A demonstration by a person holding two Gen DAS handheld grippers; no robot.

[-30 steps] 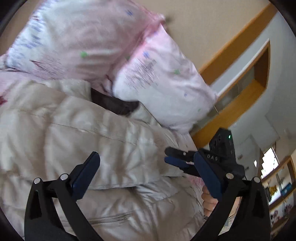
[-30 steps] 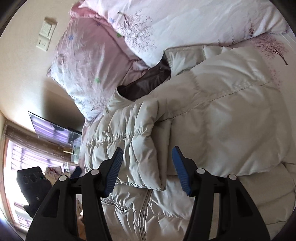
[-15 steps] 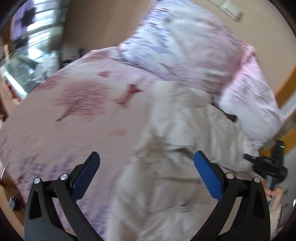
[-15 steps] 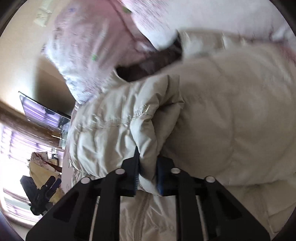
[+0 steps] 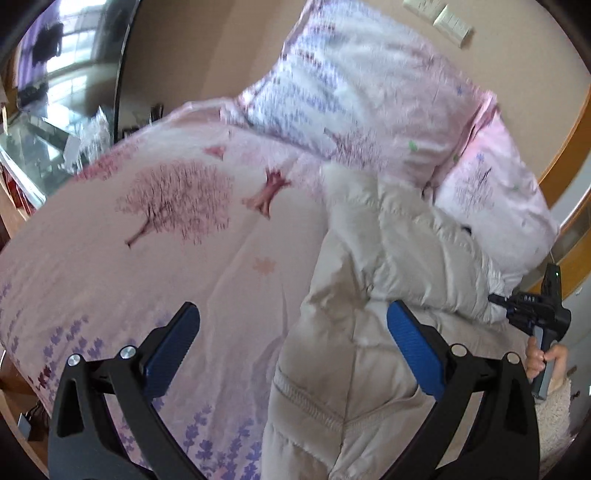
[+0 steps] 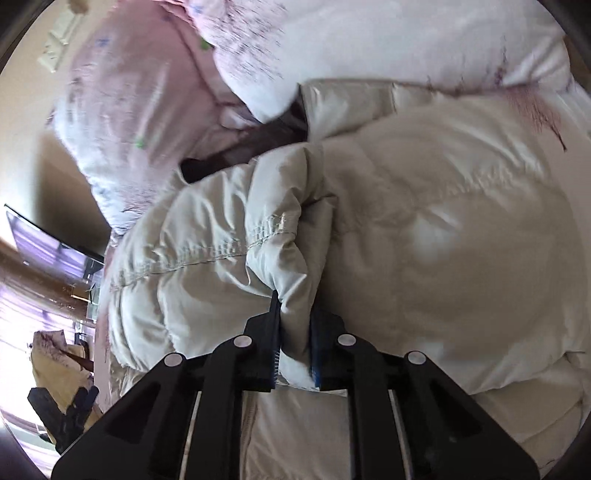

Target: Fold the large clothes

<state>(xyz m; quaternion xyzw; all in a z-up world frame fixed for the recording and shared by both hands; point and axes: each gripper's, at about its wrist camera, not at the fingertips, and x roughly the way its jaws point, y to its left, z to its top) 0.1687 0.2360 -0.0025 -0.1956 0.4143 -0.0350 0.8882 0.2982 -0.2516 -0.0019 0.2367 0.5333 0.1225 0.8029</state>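
Observation:
A cream puffer jacket (image 5: 373,302) lies on a pink bedspread printed with trees (image 5: 159,236), its dark lining (image 6: 258,144) showing at the collar near the pillows. In the right wrist view my right gripper (image 6: 295,325) is shut on a bunched fold at the end of the jacket's sleeve (image 6: 280,243), lying over the jacket's body (image 6: 443,251). My left gripper (image 5: 291,332) is open, hovering over the jacket's left edge where it meets the bedspread, nothing between its blue pads (image 5: 413,347). The right gripper (image 5: 532,306), held by a hand, also shows at that view's right edge.
Two floral pillows (image 5: 373,96) lean against the beige wall behind the jacket. A wall switch plate (image 5: 439,14) sits above them. A glass-topped table (image 5: 33,147) stands beyond the bed's left edge. A dark screen (image 6: 51,243) and window light lie off the bed's other side.
My right gripper closed on the sleeve fold. My left gripper swung left from over the jacket's middle to its edge beside the bedspread and stayed open.

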